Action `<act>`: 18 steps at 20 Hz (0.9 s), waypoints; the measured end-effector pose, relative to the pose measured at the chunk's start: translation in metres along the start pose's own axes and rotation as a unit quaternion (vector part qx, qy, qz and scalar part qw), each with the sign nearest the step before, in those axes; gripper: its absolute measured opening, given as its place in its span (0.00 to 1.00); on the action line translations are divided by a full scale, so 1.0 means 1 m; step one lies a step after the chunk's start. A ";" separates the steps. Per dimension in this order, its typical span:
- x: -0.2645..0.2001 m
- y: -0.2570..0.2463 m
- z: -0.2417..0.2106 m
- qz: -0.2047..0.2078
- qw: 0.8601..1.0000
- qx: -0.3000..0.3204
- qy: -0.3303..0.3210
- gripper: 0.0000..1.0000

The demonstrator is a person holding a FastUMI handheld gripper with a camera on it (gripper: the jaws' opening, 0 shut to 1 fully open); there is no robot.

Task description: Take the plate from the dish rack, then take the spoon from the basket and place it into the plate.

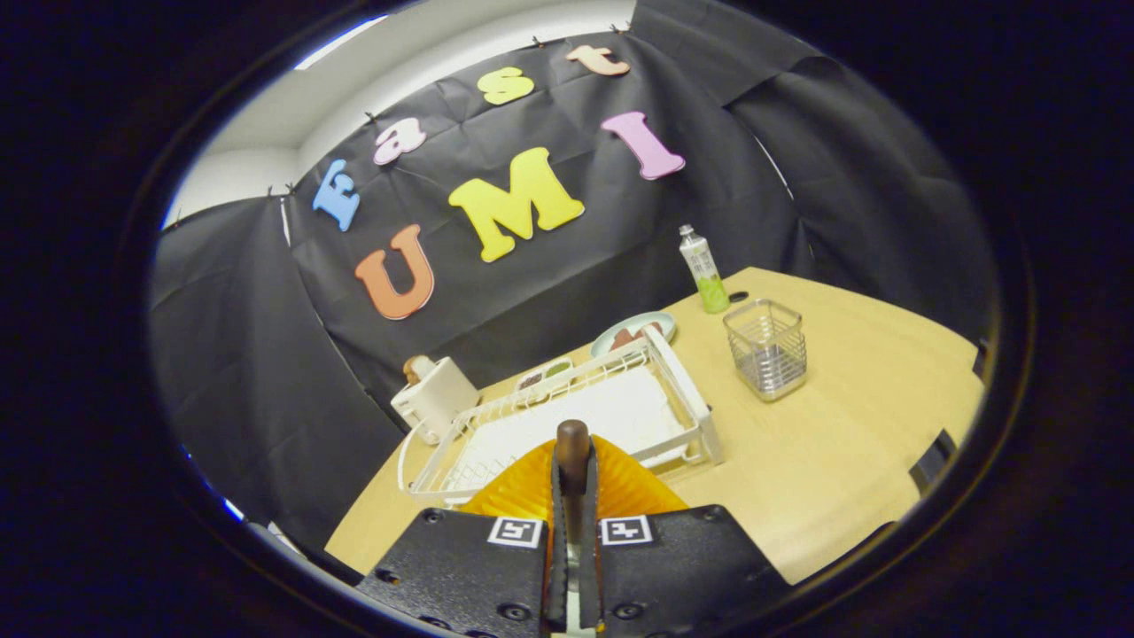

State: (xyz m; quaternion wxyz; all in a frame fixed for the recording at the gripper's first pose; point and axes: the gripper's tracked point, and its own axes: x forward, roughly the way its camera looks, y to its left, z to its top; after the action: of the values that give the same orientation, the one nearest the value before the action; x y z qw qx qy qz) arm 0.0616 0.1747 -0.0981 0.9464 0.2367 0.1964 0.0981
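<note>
Far left on the wooden table (824,461): small white appliance (436,395) with a brown knob on top, sitting just beside the rack's left corner. Next over, white wire dish rack (682,390) with a white tray inside, nothing standing in its slots. Behind the rack, against the black cloth wall, a small rectangular dish (545,372) with greenish and dark contents, then a round pale bowl (633,332) holding something reddish-brown, touching or nearly touching the rack's far corner.

Centre now: gripper (572,509) clenched tight on the spoon (572,443), both fingers pressing on the handle, brown rounded end poking up just past the fingertips. Orange plate (532,487) lying directly beneath, ridged rim fanning out on either side of the fingers, resting at the near edge of the rack. Spoon poised right over the plate; contact with the plate impossible to judge from here.

Moving right: upright bottle (702,266) with a white cap and green lower half near the back edge. Wire basket (766,347) standing clear of the rack, nearer than the bottle.
</note>
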 end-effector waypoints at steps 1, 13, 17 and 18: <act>0.001 0.001 -0.007 0.001 1.000 0.006 0.006 0.11; -0.007 -0.019 0.006 -0.024 0.998 -0.012 -0.049 0.44; -0.018 -0.022 0.027 -0.033 0.994 -0.042 -0.090 0.72; -0.022 -0.021 0.032 -0.033 0.993 -0.051 -0.101 0.76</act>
State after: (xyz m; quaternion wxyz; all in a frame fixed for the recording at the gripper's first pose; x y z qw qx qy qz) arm 0.0574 0.1371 -0.0755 0.9750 0.1905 0.1025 0.0519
